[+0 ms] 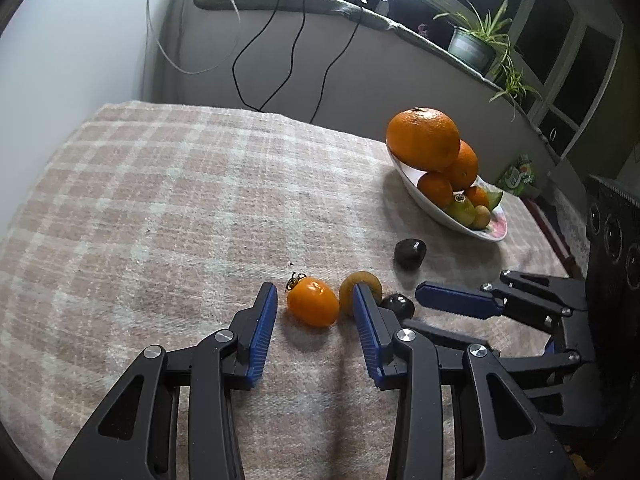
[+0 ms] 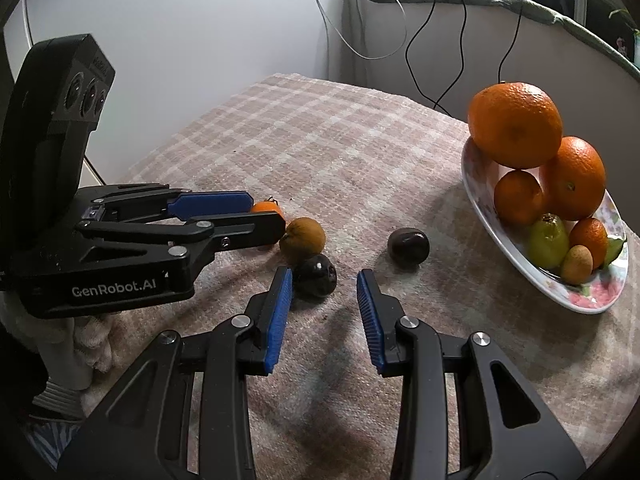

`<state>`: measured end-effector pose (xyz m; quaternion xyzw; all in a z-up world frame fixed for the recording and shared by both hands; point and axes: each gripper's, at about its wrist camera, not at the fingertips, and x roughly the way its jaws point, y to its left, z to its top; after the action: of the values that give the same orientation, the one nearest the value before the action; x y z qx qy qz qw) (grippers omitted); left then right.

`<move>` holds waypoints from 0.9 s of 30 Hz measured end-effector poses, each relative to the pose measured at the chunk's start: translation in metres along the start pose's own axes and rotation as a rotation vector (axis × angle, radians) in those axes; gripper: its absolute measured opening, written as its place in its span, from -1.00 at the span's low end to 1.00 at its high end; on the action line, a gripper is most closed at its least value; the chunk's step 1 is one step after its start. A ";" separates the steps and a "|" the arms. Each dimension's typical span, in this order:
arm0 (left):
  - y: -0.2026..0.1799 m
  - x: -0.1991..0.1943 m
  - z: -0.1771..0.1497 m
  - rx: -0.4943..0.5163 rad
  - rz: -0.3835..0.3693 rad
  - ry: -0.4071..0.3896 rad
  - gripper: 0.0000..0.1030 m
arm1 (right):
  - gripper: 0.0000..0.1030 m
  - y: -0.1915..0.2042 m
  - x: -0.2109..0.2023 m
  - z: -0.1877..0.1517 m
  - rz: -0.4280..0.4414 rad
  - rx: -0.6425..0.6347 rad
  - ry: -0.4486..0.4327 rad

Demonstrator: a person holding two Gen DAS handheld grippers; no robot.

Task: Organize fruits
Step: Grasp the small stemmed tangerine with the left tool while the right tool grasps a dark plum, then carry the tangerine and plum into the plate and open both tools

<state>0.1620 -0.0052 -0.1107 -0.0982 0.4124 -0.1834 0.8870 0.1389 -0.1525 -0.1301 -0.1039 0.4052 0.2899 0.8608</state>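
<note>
A table under a pink-and-cream checked cloth (image 1: 160, 200) fills the room's near side, its far edge meeting a grey wall with dangling black cables (image 1: 280, 60) and a ledge holding a potted spider plant (image 1: 476, 40). From the left gripper's view, the cloth lies bare from nine o'clock round to twelve, wide free ground. At two o'clock sits a white oval dish (image 1: 452, 222) heaped with oranges (image 1: 422, 138), small green fruit and a little brown one; it stands near the table's right edge.

The loose fruit lies in a cluster at the middle. The left gripper (image 1: 314, 294) has its blue fingers apart, straddling an orange tomato (image 1: 312, 307) with a stalk, not pressing it. A brownish-yellow round fruit (image 1: 354, 286) touches its right finger's far side, and a dark glossy fruit (image 1: 398, 306) lies just beyond.

The right gripper (image 2: 324, 280) is likewise apart, nothing between the pads; that dark glossy fruit (image 2: 314, 274) rests just outside its left finger. A second dark fruit (image 2: 408, 246) lies at one o'clock, apart from the rest.
</note>
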 end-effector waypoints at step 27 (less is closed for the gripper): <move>0.006 -0.012 -0.006 -0.057 -0.034 -0.009 -0.55 | -0.51 -0.006 -0.010 -0.004 0.015 0.048 -0.007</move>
<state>0.1514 0.0051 -0.1083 -0.1312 0.4118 -0.1863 0.8824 0.1346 -0.1634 -0.1256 -0.0791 0.4096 0.2868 0.8624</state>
